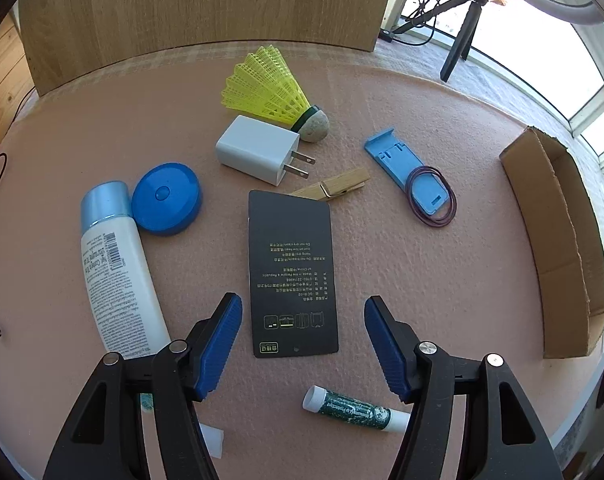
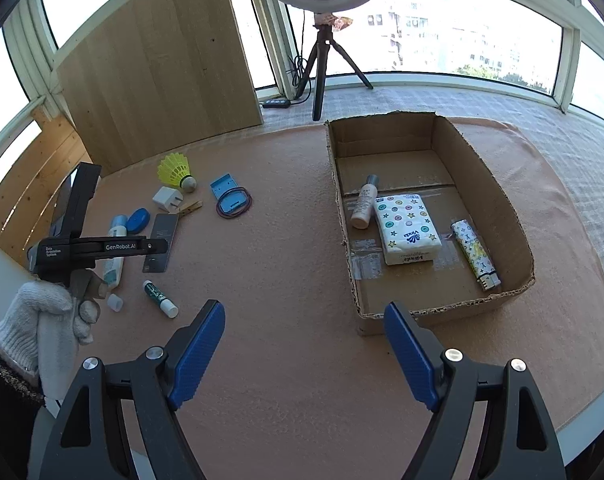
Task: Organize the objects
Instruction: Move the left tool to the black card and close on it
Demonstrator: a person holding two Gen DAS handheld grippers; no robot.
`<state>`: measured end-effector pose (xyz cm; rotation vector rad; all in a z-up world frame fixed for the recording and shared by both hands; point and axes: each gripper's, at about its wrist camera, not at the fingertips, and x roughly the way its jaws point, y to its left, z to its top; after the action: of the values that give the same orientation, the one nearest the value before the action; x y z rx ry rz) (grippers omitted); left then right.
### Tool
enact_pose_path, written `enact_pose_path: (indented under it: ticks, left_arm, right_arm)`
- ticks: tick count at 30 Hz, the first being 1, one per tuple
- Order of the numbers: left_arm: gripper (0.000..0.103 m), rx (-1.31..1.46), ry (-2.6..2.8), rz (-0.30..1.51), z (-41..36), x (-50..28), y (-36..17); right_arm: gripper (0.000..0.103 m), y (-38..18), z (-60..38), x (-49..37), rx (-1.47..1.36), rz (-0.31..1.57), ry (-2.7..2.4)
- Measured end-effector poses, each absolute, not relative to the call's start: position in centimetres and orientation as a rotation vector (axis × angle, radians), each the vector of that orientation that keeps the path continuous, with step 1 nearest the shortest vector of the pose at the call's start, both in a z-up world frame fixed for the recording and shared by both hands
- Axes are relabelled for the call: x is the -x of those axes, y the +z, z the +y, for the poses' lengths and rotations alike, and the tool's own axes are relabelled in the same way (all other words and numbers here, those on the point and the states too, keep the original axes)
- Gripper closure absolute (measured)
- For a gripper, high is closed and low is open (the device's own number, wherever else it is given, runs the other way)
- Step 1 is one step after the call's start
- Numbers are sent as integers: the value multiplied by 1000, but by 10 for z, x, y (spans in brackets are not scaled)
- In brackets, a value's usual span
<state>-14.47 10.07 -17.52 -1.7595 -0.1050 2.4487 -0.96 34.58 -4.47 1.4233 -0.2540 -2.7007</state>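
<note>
Sitting flat against the pink bench (image 1: 382,264), the black card (image 1: 292,276) is posing the main risk: it is so thin that pads closing from either side may be sliding over its edges and pushing it instead of lifting it. At the left of the left wrist frame the white tube (image 1: 118,276) and blue round lid (image 1: 167,199) are lying close beside the card, so a drifting finger could be nudging them; lower centre, the green lip balm (image 1: 356,410) is lying just below the card and could be rolling away if clipped. Further up, the white charger (image 1: 258,155), yellow shuttlecock (image 1: 270,86), wooden clothespin (image 1: 334,189) and blue holder (image 1: 410,168) with its rubber band are waiting, and the cardboard box (image 1: 558,240) is lying at the right edge. The left tongs (image 1: 302,320) are standing partly open, straddling the card's lower end, apparently without touching it and holding nothing. In the right wrist frame the right tongs (image 2: 304,320) are hanging wide open and empty above bare bench, near the box's front wall, with a small bottle (image 2: 364,208), tissue pack (image 2: 408,228) and lighter (image 2: 476,254) already inside.
</note>
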Motion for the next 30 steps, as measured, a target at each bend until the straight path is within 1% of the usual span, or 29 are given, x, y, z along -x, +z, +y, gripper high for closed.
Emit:
enact_pose_path:
  ticks: [12, 16, 19, 24, 27, 29, 30]
  left_arm:
    - [36, 1799, 2437, -17, 114, 154, -187]
    - [36, 1784, 2457, -47, 108, 153, -185]
    - [36, 1792, 2471, -30, 107, 155, -182]
    - [33, 1830, 2458, 9, 108, 161, -189]
    - [33, 1820, 2466, 21, 110, 162, -189]
    - [35, 1816, 2472, 12, 110, 162, -188]
    - [40, 1812, 2477, 15, 109, 162, -187]
  right_arm:
    - [25, -48, 356, 10, -1453, -290, -2706]
    - [25, -50, 357, 9, -1462, -288, -2699]
    - [25, -52, 357, 8, -1469, -286, -2696]
    - [25, -52, 357, 7, -1472, -292, -2688]
    - [25, -52, 358, 7, -1472, -291, -2687]
    - [25, -53, 358, 6, -1473, -292, -2686]
    - [25, -53, 359, 5, -1475, -292, -2686]
